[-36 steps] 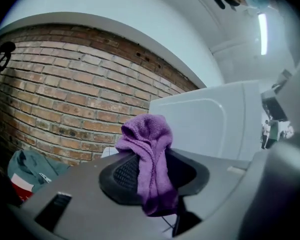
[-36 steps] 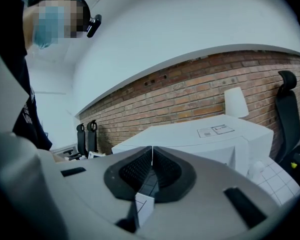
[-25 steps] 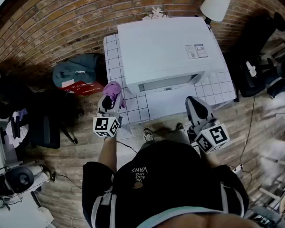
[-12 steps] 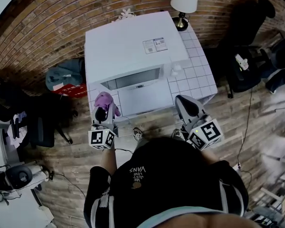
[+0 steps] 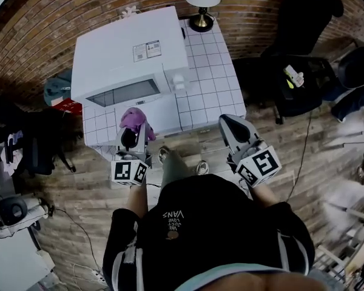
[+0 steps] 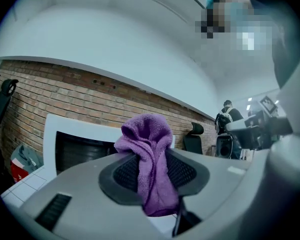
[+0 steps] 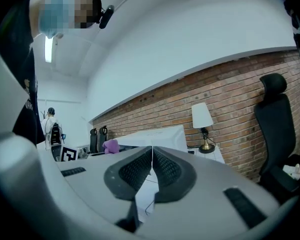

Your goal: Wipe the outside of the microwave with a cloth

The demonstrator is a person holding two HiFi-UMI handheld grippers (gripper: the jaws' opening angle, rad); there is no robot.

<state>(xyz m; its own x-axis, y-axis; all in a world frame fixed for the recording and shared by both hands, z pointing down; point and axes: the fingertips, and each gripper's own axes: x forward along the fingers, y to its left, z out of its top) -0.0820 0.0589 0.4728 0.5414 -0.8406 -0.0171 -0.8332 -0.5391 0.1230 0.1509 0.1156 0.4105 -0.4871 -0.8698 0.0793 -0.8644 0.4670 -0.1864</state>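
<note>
Pinching the purple cloth (image 6: 150, 159) at its bunched middle, the left gripper (image 5: 133, 132) has its fingers closed on the fabric, just below the microwave (image 5: 121, 53) door at centre left of the head view; soft, light and limp, it suits that wadded grip; the right gripper (image 5: 229, 123) has its fingers pressed together, empty; a second ago the microwave sat upper centre, now upper left.
</note>
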